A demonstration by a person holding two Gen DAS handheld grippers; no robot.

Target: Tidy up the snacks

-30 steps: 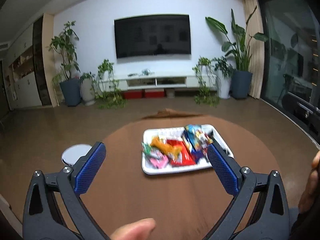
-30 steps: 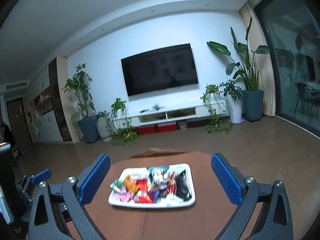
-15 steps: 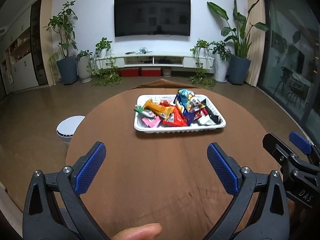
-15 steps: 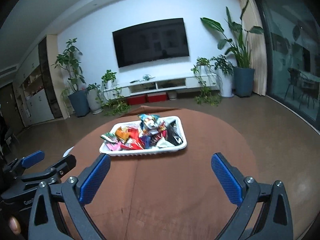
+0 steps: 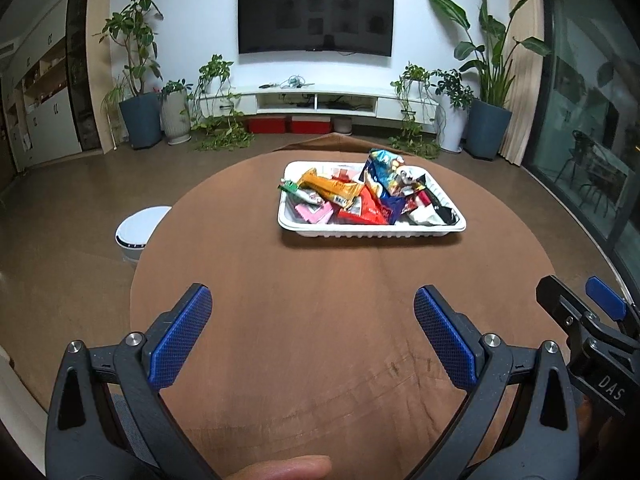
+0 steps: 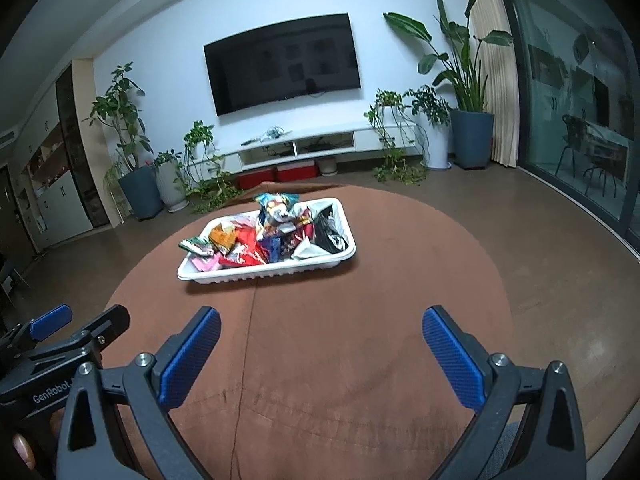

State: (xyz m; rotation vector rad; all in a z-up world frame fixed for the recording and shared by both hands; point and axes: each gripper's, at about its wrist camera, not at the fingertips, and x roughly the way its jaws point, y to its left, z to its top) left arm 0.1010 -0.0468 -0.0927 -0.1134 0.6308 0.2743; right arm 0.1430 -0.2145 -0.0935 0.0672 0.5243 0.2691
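A white tray (image 5: 372, 233) sits toward the far middle of the round brown bench (image 5: 320, 320), heaped with snack packets (image 5: 360, 196). Reading the heap from left to right in the left wrist view: a green-ended packet (image 5: 291, 188) hangs over the left rim, a pink wrapper (image 5: 314, 212) lies near the front left corner, an orange packet (image 5: 332, 188) slants across the top, a red packet (image 5: 366, 212) lies in the middle, a blue bag (image 5: 382, 172) stands tallest, and a black-and-white wrapper (image 5: 436, 214) fills the right end. The print on the packets is too small to read.

The left gripper (image 5: 312, 320) hovers over the near bench, well short of the tray, its blue-padded jaws spread wide with nothing between them (a fingertip (image 5: 280, 468) shows at the bottom edge). The right gripper (image 6: 320, 340) hovers likewise, jaws spread and empty.

Only the left wrist view shows a round white bin (image 5: 140, 228) on the floor off the bench's left edge, and the right gripper's body at far right, lettered "DAS". Only the right wrist view shows the left gripper's body at far left, marked "GenRobot". Both views show the wall-mounted television (image 5: 316, 16), the low white cabinet (image 5: 320, 100) below it and the potted plants (image 5: 136, 80) on either side.
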